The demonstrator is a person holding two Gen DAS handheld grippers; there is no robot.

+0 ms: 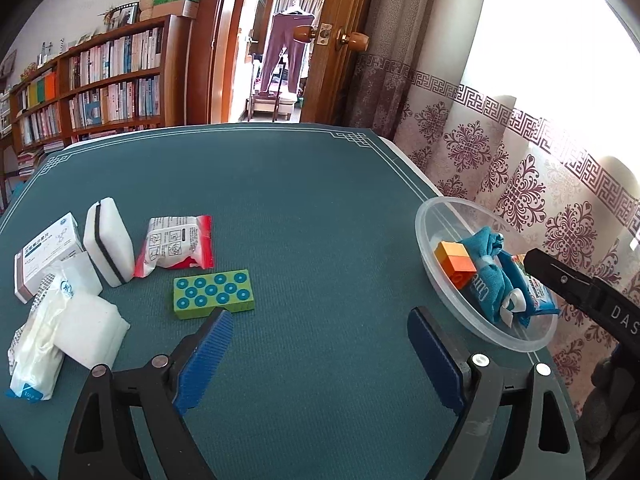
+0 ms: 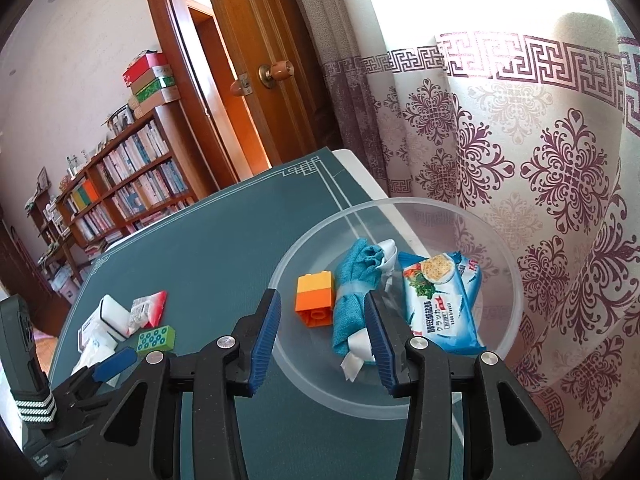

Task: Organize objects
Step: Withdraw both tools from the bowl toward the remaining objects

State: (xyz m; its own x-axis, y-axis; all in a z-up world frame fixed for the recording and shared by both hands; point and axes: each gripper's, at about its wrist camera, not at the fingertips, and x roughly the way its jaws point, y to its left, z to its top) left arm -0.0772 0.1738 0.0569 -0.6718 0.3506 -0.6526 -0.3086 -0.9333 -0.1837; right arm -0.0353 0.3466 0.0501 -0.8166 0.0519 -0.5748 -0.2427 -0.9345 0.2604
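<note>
Behind the right gripper (image 2: 322, 316), jaws apart and empty, the rolled blue cloth (image 2: 352, 304) lies half hidden.

The left gripper (image 1: 320, 330) is hovering over the green-covered bench (image 1: 304, 200) with its jaws standing wide and nothing between them, a green studded block (image 1: 214, 291) lying just beyond its left finger and a clear plastic bowl (image 1: 430, 236) sitting at the right, holding an orange brick (image 1: 458, 263) and a teal cloth (image 1: 490, 276).
</note>
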